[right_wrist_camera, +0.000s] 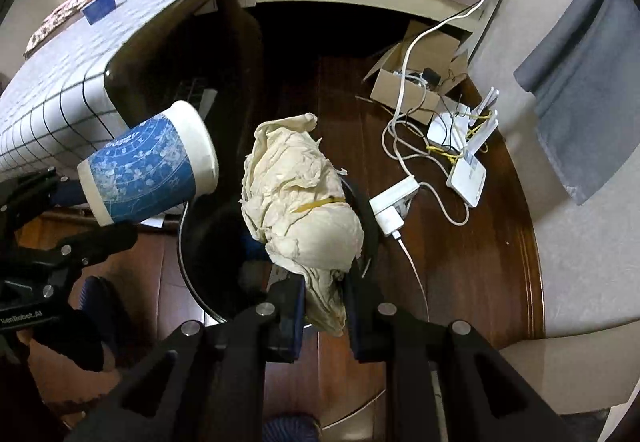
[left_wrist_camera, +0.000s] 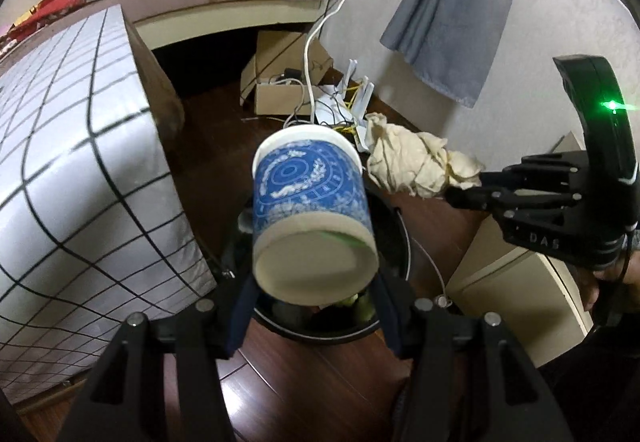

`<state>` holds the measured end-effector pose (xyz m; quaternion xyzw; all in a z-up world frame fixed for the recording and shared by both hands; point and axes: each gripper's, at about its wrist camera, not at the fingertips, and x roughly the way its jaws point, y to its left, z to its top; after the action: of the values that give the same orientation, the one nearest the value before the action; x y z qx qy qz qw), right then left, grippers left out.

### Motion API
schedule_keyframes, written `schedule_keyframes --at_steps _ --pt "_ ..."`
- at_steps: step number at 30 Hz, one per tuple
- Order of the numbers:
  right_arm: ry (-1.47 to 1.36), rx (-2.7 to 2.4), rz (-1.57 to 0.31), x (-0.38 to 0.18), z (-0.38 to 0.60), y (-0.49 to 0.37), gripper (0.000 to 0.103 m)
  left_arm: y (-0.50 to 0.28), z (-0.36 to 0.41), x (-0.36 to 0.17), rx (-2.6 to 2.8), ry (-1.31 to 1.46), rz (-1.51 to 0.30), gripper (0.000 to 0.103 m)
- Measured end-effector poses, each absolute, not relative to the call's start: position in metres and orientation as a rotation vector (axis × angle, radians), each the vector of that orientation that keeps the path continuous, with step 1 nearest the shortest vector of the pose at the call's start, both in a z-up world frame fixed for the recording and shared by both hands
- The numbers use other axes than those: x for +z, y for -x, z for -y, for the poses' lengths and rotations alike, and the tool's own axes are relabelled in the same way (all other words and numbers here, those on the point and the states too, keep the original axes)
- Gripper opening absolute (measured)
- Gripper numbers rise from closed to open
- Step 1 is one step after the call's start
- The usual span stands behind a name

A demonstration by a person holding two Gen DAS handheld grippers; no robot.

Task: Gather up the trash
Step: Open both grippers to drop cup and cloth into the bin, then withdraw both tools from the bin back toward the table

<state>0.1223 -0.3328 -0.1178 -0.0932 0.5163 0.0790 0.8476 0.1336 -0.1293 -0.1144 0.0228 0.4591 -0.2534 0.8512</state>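
A low table under a grey cloth ruled with black grid lines [left_wrist_camera: 80, 145] fills the left of the room, and beside it on the dark wooden floor [right_wrist_camera: 460, 262] stands a round black waste bin with a thin metal rim [right_wrist_camera: 200, 270], its mouth open and a few scraps already showing at the bottom. Both pieces of trash are up in the air over that bin, so I judge this to be the dropping step: the picking up is done and only the release remains. What comes next calls for both pairs of fingers to part while the loads hang inside the rim; the cup looks well centred, but the paper sits toward the far edge and may want a small shift inward first. The crumpled wad of cream-coloured paper with a yellow rubber band across it [right_wrist_camera: 300, 209] is the bigger load, soft and creased, and the right gripper [right_wrist_camera: 324, 306] has its jaws pinched tight on the wad's lower tail. The blue-and-white patterned paper cup [left_wrist_camera: 312, 213] is tilted on its side, mouth pointing away, base toward the handle, looking empty and undented. The left gripper [left_wrist_camera: 312, 306] is clamped on it low down near the base, its blue-padded fingers [left_wrist_camera: 240, 318] pressing either flank.
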Motion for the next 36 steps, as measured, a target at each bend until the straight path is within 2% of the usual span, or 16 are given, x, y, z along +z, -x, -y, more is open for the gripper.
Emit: schedule_keyframes --at_steps 14,15,16,17,18,19,21,23,24,36 --pt "0.229 0.191 -1.165 -0.146 0.327 -0.138 0.018 -0.148 0.141 -0.148 -0.540 -0.063 -1.045 0.056" --pt "0.229 0.194 -1.168 -0.149 0.327 -0.140 0.024 -0.150 0.142 -0.151 -0.535 -0.065 -1.051 0.057" --pt "0.238 0.187 -1.177 -0.153 0.326 -0.143 0.044 -0.151 0.144 -0.154 -0.521 -0.071 -1.060 0.060" --pt "0.251 0.172 -1.175 -0.156 0.326 -0.145 0.061 -0.152 0.144 -0.155 -0.495 -0.079 -1.064 0.076" --pt "0.265 0.159 -1.169 -0.158 0.327 -0.146 0.090 -0.152 0.143 -0.156 -0.465 -0.085 -1.057 0.090" --pt "0.274 0.153 -1.173 -0.160 0.328 -0.147 0.096 -0.152 0.140 -0.155 -0.440 -0.087 -1.046 0.094" --pt "0.270 0.133 -1.173 -0.158 0.332 -0.149 0.096 -0.150 0.132 -0.153 -0.390 -0.086 -1.032 0.100" --pt "0.261 0.110 -1.160 -0.155 0.336 -0.150 0.098 -0.149 0.126 -0.151 -0.357 -0.076 -1.023 0.101" --pt "0.260 0.100 -1.157 -0.154 0.338 -0.149 0.102 -0.149 0.123 -0.150 -0.350 -0.076 -1.020 0.101" --pt "0.276 0.086 -1.119 -0.139 0.336 -0.136 0.102 -0.136 0.110 -0.124 -0.320 -0.087 -0.948 0.101"
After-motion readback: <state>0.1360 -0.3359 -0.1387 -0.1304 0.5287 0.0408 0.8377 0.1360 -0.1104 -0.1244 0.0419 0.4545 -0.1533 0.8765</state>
